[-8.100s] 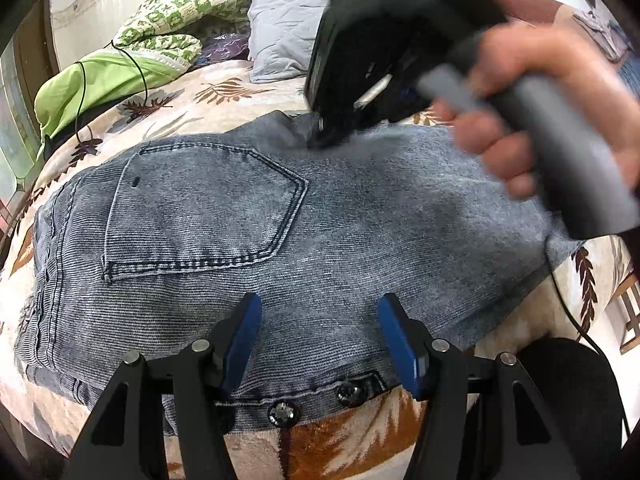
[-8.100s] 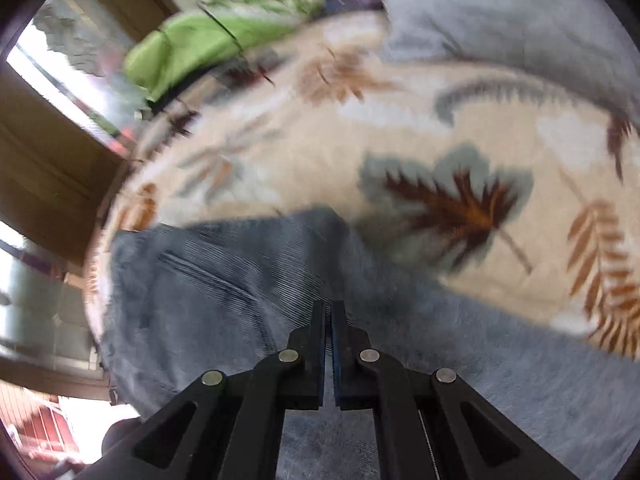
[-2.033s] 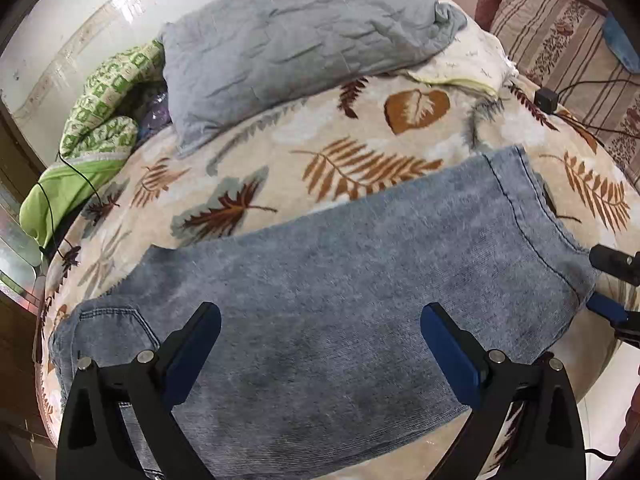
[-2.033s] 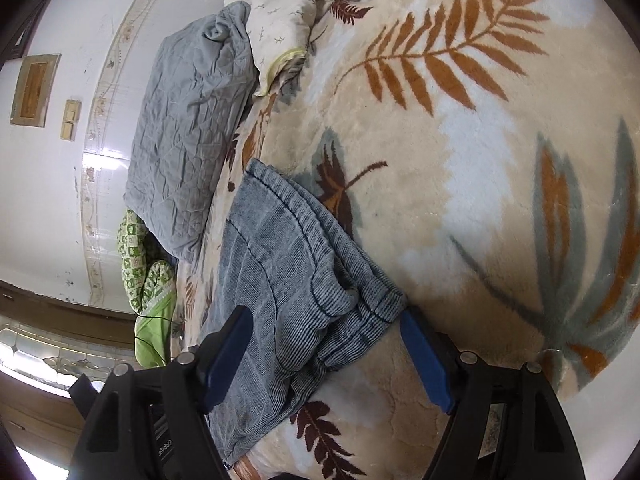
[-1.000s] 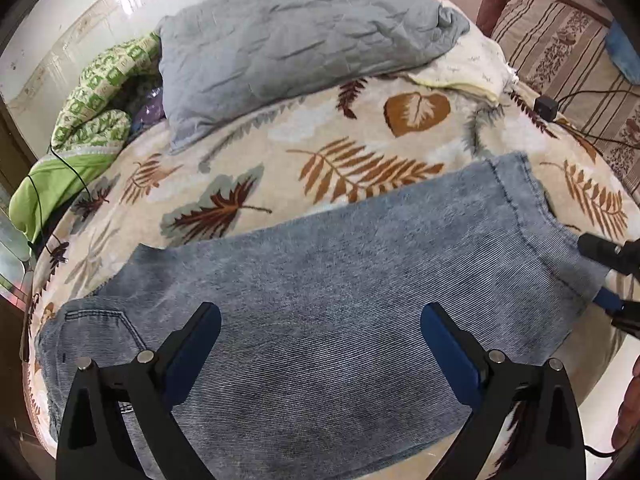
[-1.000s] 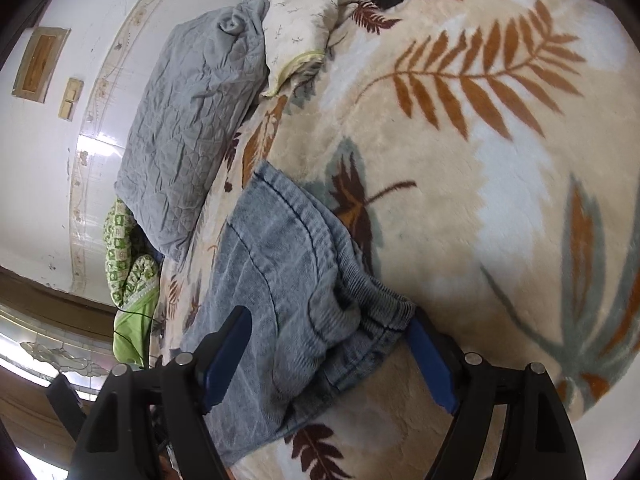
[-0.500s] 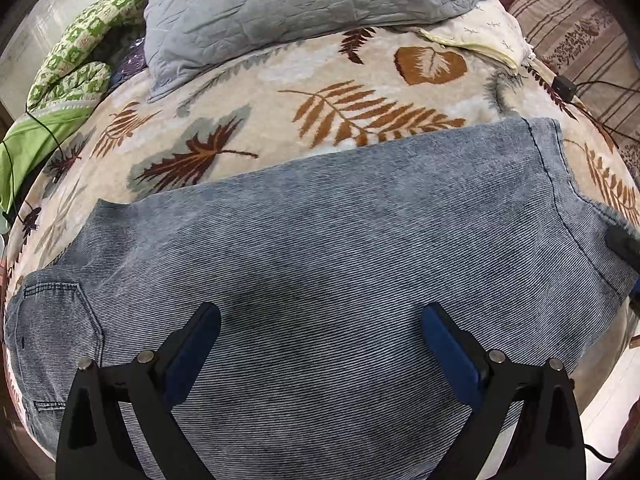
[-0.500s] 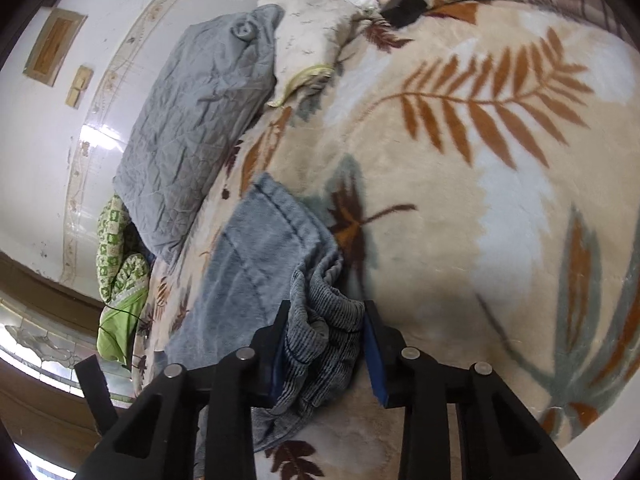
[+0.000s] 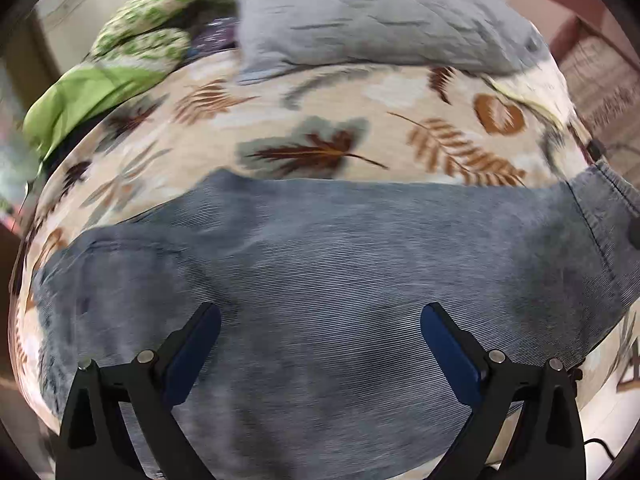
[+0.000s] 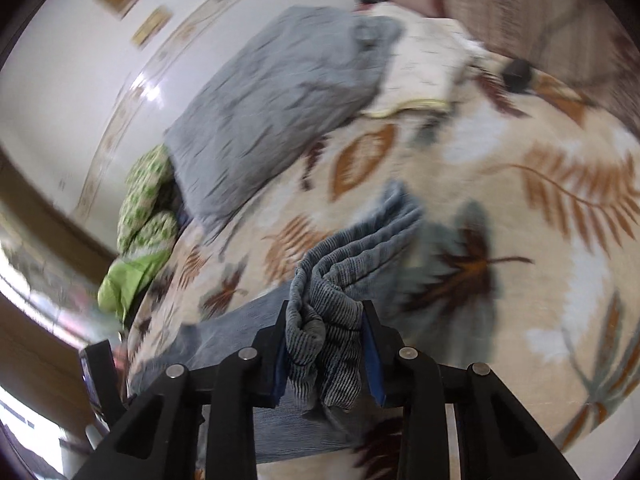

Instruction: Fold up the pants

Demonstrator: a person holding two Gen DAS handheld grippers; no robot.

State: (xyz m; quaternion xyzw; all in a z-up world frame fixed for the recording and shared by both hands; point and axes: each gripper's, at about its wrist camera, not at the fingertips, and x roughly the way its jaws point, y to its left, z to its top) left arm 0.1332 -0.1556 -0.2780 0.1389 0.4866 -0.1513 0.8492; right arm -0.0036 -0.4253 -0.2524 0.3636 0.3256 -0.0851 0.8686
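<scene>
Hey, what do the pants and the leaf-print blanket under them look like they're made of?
Pants: blue-grey washed denim, or possibly fine corduroy, matte; fine ribbed lines run across the cloth and a stitched hem shows, and it bunches thickly in the right gripper. Leaf-print blanket: looks like soft plush fleece, matte and slightly fuzzy, with printed brown leaves; blur leaves the pile uncertain.

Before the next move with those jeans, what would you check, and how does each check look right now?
1. Right gripper shut on the jeans hem: ok, bunched denim pinched between both fingers.
2. Left gripper open: ok, nothing between its fingers.
3. Jeans lying flat under the left gripper: ok, though blurred.
4. Blanket caught in the right grip: cannot tell.
5. Pillow apart from the jeans: ok.
6. Both leg layers held: cannot tell.
</scene>
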